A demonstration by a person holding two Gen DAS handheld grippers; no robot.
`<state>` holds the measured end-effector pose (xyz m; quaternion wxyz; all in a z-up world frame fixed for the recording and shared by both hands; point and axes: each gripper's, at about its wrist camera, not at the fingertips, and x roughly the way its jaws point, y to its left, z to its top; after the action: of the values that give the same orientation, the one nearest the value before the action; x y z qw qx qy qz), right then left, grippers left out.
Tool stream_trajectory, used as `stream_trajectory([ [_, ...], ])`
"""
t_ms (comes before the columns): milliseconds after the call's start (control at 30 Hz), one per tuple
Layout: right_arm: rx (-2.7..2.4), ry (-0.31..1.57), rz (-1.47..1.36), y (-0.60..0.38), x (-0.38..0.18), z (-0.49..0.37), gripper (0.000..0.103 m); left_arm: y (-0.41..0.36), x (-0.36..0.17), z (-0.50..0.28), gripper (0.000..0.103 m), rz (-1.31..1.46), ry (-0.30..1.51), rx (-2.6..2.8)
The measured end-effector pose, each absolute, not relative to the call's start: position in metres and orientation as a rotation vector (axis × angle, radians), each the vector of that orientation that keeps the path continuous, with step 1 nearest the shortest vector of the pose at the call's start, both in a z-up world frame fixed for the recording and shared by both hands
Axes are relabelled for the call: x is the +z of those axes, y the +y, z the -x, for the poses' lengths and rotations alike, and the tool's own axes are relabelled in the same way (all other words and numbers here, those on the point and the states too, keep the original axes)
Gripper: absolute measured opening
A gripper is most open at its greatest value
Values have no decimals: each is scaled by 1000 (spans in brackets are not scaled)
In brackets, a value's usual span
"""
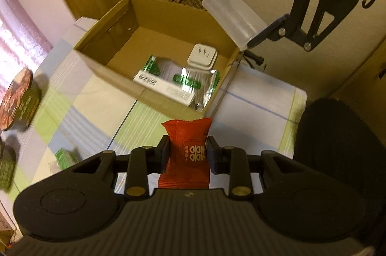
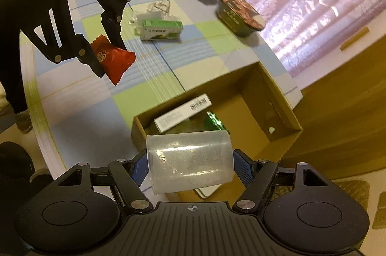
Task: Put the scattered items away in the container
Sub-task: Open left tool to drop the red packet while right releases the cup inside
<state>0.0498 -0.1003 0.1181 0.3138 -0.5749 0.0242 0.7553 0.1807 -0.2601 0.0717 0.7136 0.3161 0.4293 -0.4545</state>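
The left gripper (image 1: 187,151) is clamped on one red sachet (image 1: 187,147), whose long axis runs forward along the fingers, its crimped end toward the cardboard box (image 1: 154,91). The right gripper (image 2: 190,165) pinches one clear measuring cup (image 2: 190,160) lying on its side, its axis crosswise between the blue pads (image 2: 242,167), above the box's near corner. Inside the box lie one white carton (image 1: 166,84), one foil pouch (image 1: 200,84) and one white plug adapter (image 1: 202,56). On the checked tablecloth (image 2: 96,111) stand two lidded bowls (image 2: 240,13) near its far edge, with one green-and-white carton (image 2: 161,29) mid-table.
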Motion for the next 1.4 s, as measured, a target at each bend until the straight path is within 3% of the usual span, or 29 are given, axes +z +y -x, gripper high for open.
stream_trajectory([
  [500, 1969, 91, 1475, -95, 113, -74, 74, -299, 70, -188, 27, -706, 947, -1010],
  [1400, 1860, 275, 1286, -52, 73, -110, 74, -348, 34, -253, 27, -320, 1033, -880],
])
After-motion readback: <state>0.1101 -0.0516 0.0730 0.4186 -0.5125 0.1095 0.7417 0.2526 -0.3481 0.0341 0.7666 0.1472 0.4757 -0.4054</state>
